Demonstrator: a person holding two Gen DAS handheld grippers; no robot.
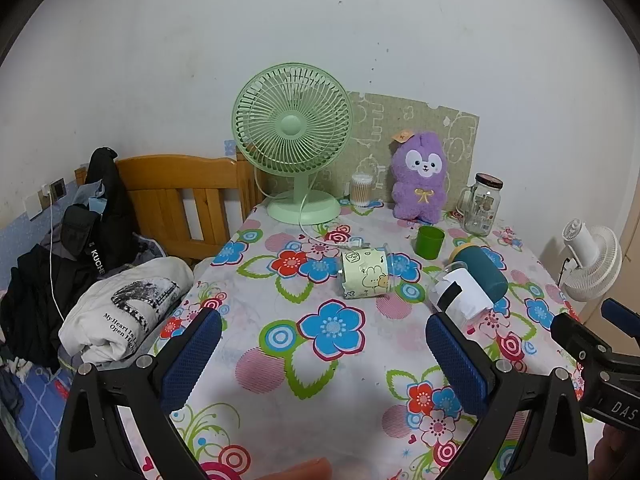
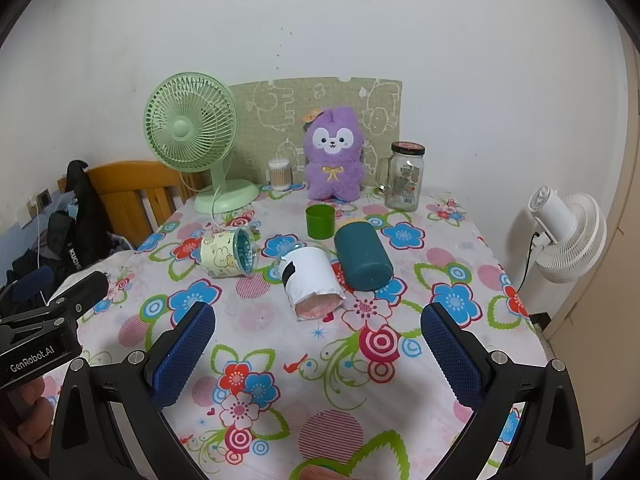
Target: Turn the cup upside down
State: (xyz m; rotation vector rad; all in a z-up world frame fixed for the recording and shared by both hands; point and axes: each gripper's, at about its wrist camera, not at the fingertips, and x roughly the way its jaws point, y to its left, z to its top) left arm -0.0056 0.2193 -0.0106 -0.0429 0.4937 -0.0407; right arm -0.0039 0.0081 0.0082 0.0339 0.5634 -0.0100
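Three cups lie on their sides on the flowered tablecloth: a clear cup with a pale green cartoon sleeve (image 1: 363, 275) (image 2: 228, 254), a clear cup with a white and black sleeve (image 1: 464, 294) (image 2: 312, 282), and a dark teal cup (image 1: 482, 274) (image 2: 362, 256). A small green cup (image 1: 429, 242) (image 2: 319, 221) stands upright behind them. My left gripper (image 1: 324, 354) is open and empty, short of the cartoon cup. My right gripper (image 2: 318, 350) is open and empty, just short of the white cup.
At the back stand a green desk fan (image 1: 294, 140) (image 2: 192, 136), a cotton swab pot (image 1: 361, 189), a purple plush toy (image 1: 420, 176) (image 2: 334, 156) and a glass jar (image 1: 482, 210) (image 2: 405, 178). A white fan (image 2: 568, 236) stands right of the table. Bed and clothes (image 1: 120, 308) lie left.
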